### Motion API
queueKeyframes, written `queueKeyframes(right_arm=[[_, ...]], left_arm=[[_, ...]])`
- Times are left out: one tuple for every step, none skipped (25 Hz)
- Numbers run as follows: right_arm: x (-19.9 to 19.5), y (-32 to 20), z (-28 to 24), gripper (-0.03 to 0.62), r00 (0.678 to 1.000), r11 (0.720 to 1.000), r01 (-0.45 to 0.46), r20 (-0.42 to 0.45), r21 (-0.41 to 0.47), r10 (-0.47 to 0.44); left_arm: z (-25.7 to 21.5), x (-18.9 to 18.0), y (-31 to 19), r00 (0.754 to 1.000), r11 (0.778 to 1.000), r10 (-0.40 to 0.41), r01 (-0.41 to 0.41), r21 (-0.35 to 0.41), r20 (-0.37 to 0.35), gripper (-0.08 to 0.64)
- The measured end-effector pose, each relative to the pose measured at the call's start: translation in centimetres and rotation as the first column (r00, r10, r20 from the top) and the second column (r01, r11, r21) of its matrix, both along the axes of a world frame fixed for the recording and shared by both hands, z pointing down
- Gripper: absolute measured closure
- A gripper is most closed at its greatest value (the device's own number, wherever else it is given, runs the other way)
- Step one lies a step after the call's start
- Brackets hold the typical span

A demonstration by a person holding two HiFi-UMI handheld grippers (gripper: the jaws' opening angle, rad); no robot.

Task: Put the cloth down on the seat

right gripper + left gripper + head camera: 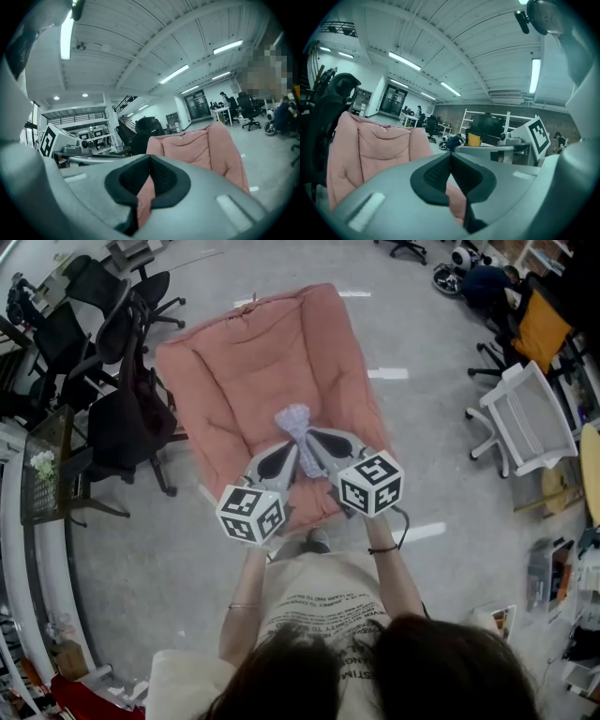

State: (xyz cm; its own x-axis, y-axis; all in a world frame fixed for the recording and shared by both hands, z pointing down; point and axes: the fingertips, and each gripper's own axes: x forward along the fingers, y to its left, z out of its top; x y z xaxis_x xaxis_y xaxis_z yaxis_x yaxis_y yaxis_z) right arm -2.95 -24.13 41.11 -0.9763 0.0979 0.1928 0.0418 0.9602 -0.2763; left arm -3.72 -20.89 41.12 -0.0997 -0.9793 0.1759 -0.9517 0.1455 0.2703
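Two hand-held grippers are held side by side low over the seat, one in each hand. The left hand-held gripper [451, 155] is seen closed, its dark pads pressed together at the tip, and only pink upholstery shows through the gap behind them. The right hand-held gripper [150, 157] is likewise closed tip to tip, with the same pink seen through its gap. Two marker cubes are counted, one on the left [250, 514] and one on the right [371, 484].

One cloth [293, 420] is seen from the head view. It is pale lilac and bunched, narrow where it runs down between the two gripper noses and wider and ruffled at its far end. It sits over the middle of the seat. Whether either gripper actually pinches it cannot be told, since neither gripper view shows it.

One seat [253, 371] is present, a large padded lounge cushion in dusty pink with quilted seams, set on the grey floor [422, 427]. Black office chairs [131, 418] are grouped just left of it, and one white mesh chair [527, 418] stands well apart on the right.
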Motion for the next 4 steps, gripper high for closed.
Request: queueKeyframes(right_arm=[[0.02, -0.01, -0.06, 0.591, 1.000, 1.000, 0.001, 0.001, 0.001, -0.001], [0.05, -0.02, -0.12, 0.590, 1.000, 1.000, 0.001, 0.002, 0.002, -0.001], [0.08, -0.04, -0.16, 0.591, 1.000, 1.000, 0.002, 0.003, 0.003, -0.002], [0.12, -0.07, -0.21, 0.591, 1.000, 1.000, 0.002, 0.003, 0.005, -0.002]], left_arm=[[-0.09, 0.01, -0.01, 1.000, 1.000, -0.001, 0.001, 0.000, 0.004, 0.552], [-0.18, 0.02, -0.01, 1.000, 1.000, -0.002, 0.002, 0.000, 0.008, 0.552], [-0.27, 0.04, -0.03, 1.000, 1.000, -0.002, 0.002, 0.001, 0.012, 0.552], [-0.36, 0.06, -0.05, 1.000, 1.000, -0.003, 0.003, 0.002, 0.016, 0.552]])
